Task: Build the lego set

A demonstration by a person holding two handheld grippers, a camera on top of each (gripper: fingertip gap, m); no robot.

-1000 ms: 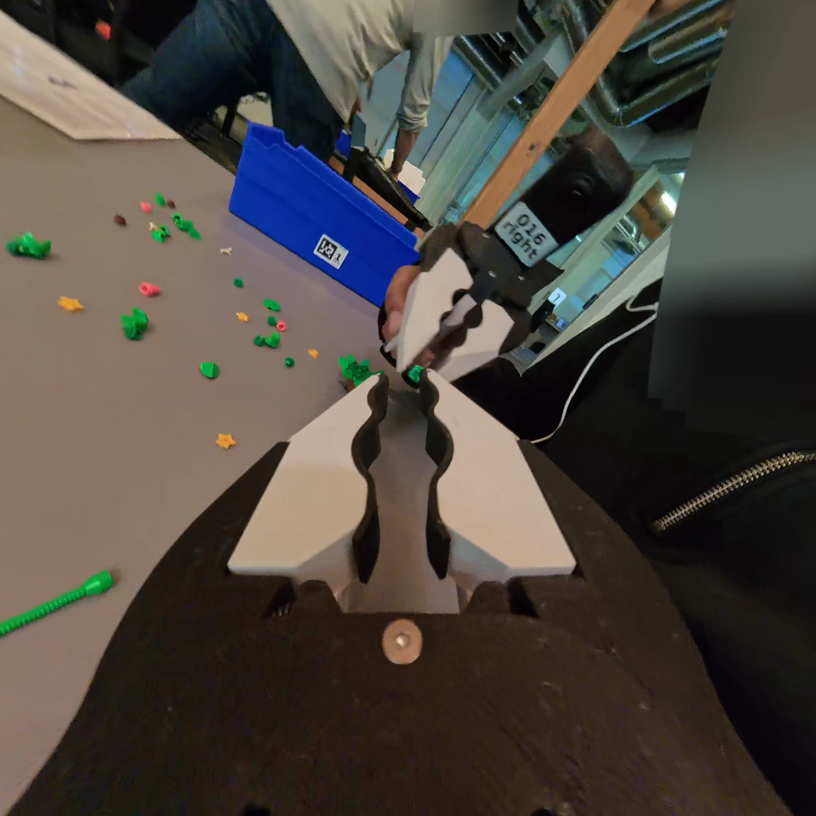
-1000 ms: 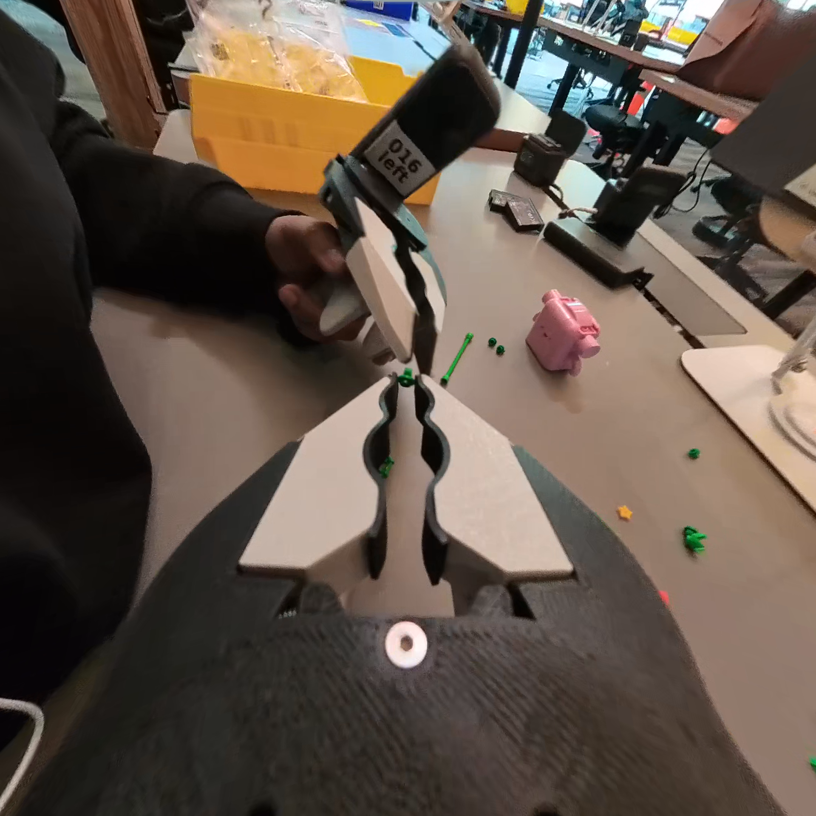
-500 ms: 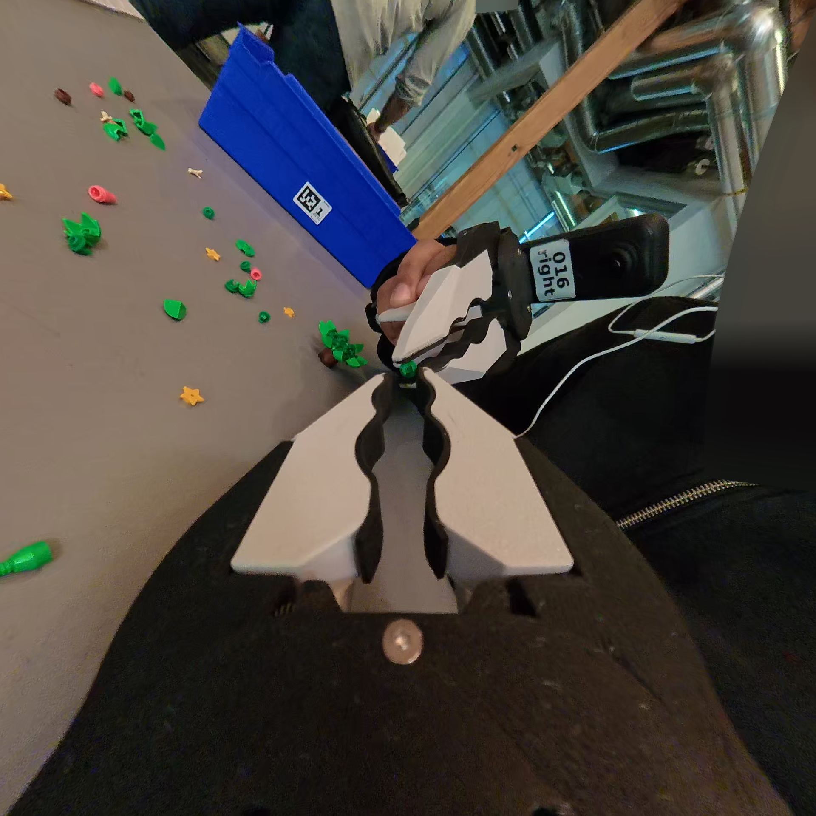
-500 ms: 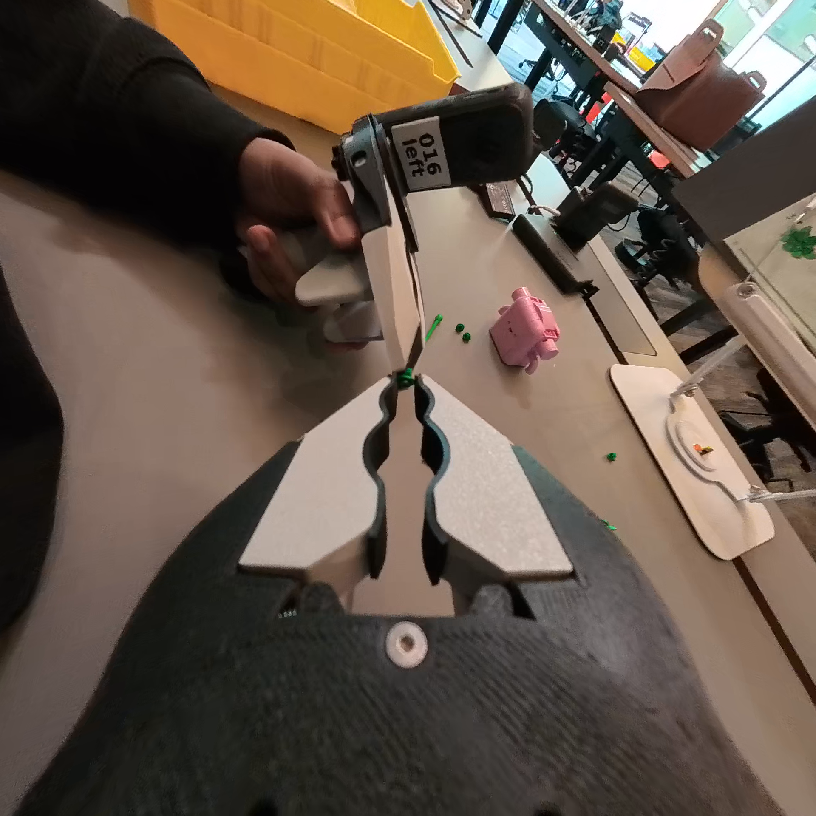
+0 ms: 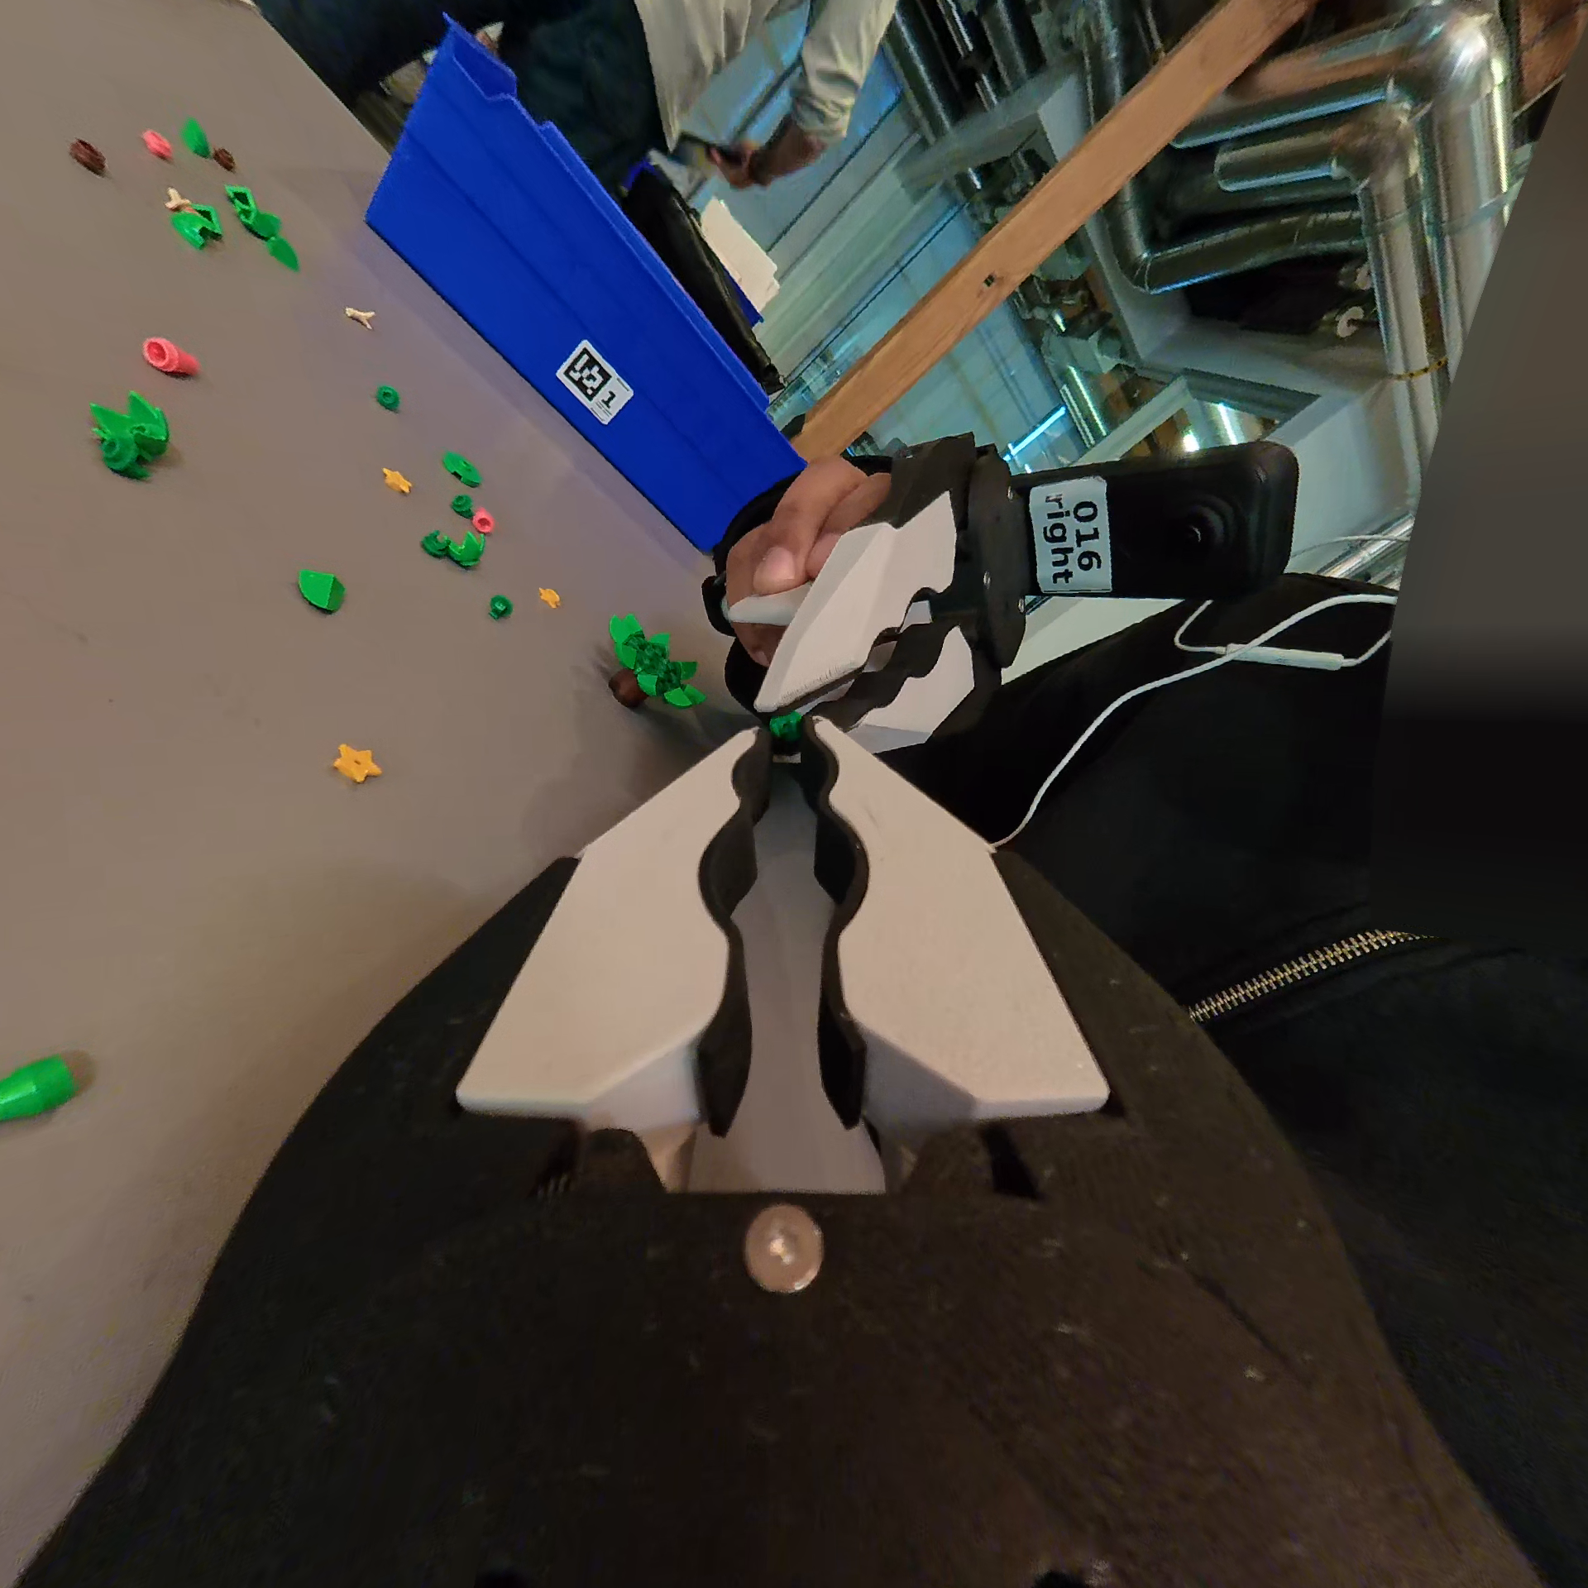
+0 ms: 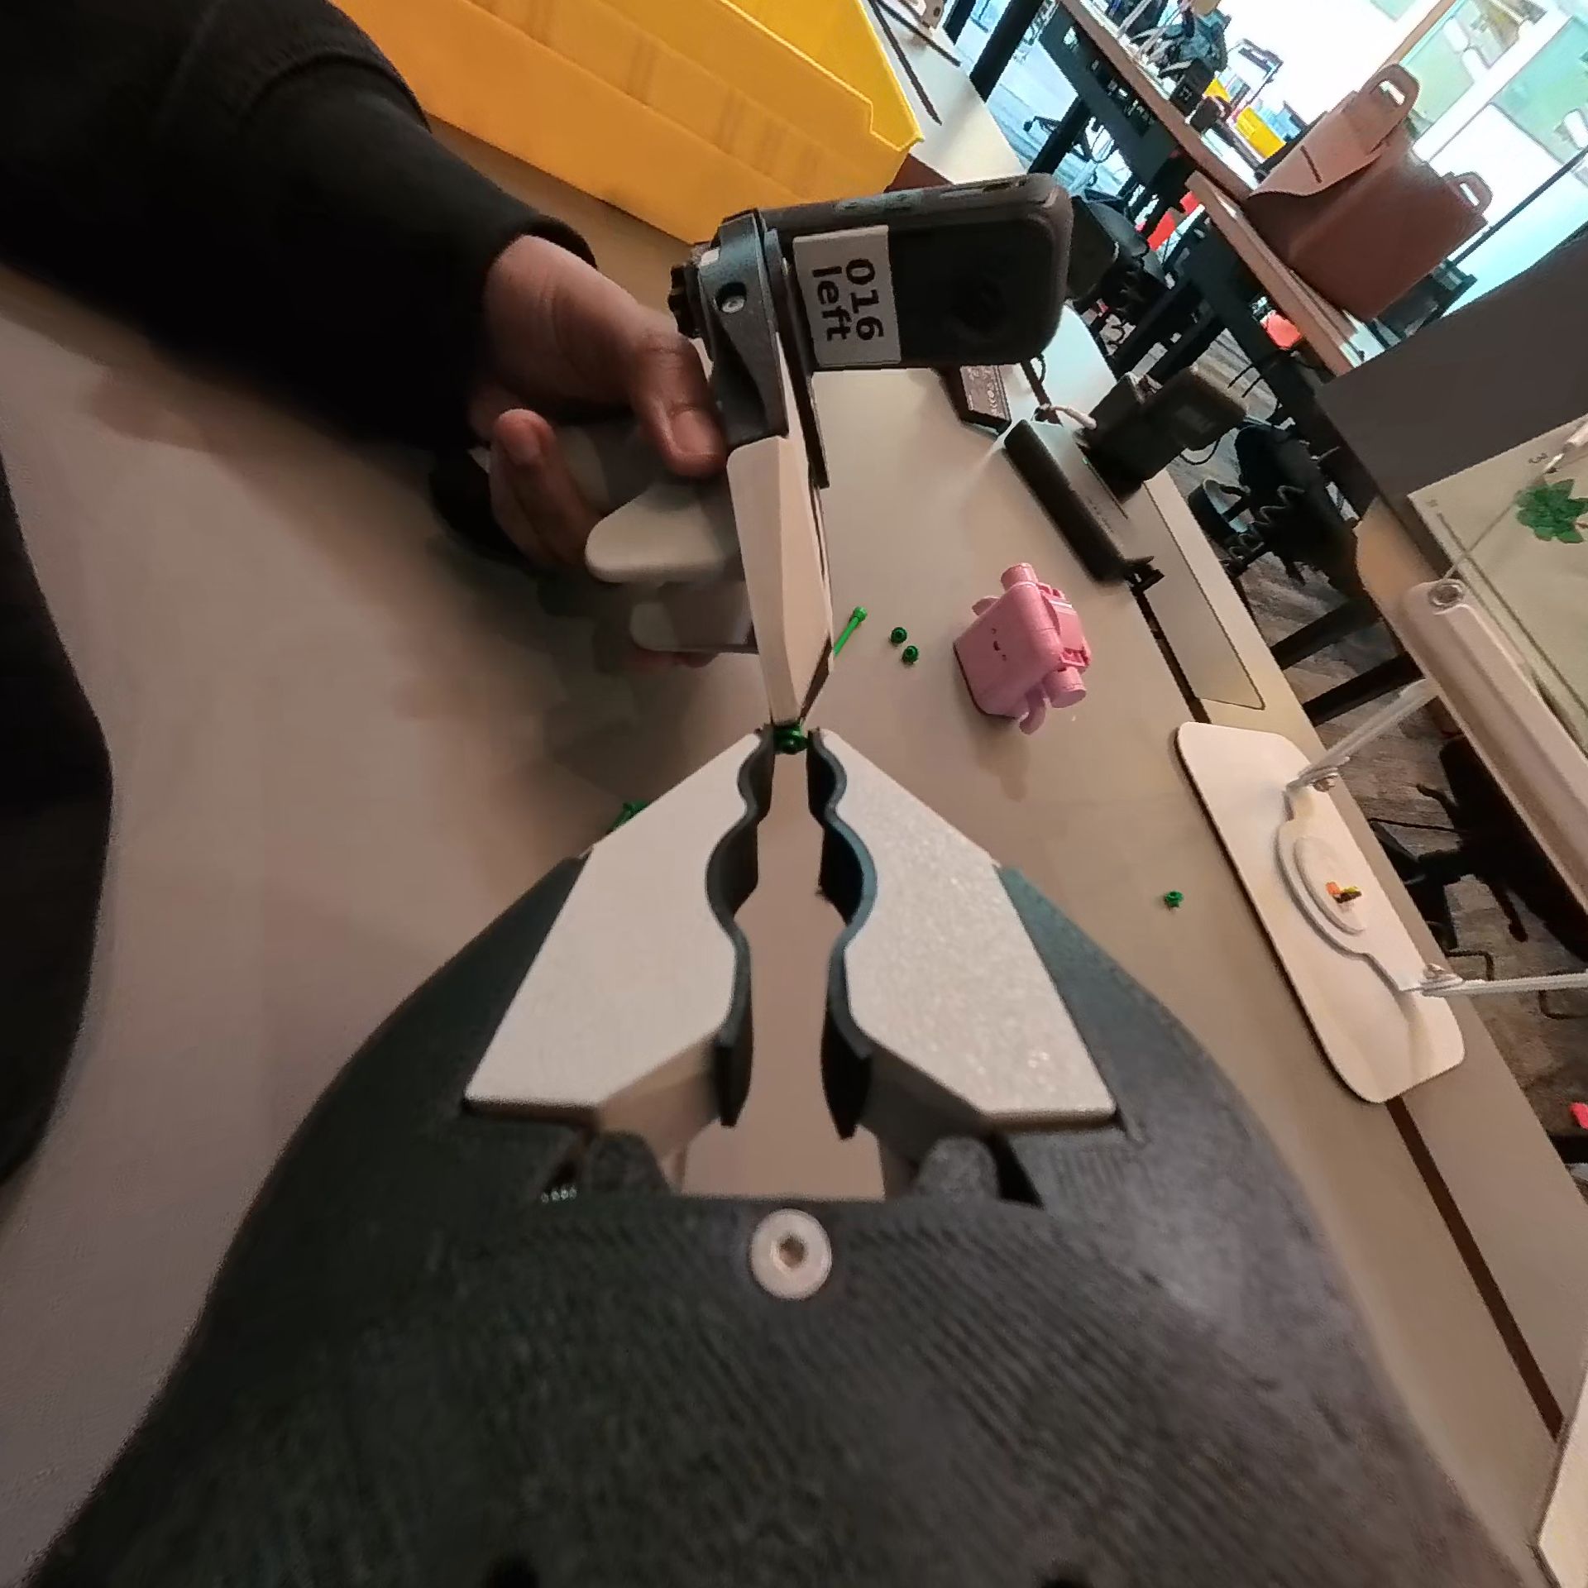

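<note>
A: Grey table (image 5: pixel 215 859): loose green, pink, yellow lego bits (image 5: pixel 129 434) left, blue bin (image 5: pixel 550 344) behind (contents hidden).
B: Mid-air, left gripper (image 5: pixel 784 746) and right gripper (image 6: pixel 788 746) meet tip to tip, both pinching one small green piece (image 6: pixel 787 737). Pink figure (image 6: pixel 1027 653) right.

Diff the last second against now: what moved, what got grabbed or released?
Both grippers rolled: the right gripper and left gripper now lie sideways in each other's views, where a second ago they were tilted upward. Nothing grabbed or released. Unchanged: tips meeting at the tiny green lego stud piece, jaws nearly shut; loose green and yellow lego pieces and pink brick figure stayed put.
</note>
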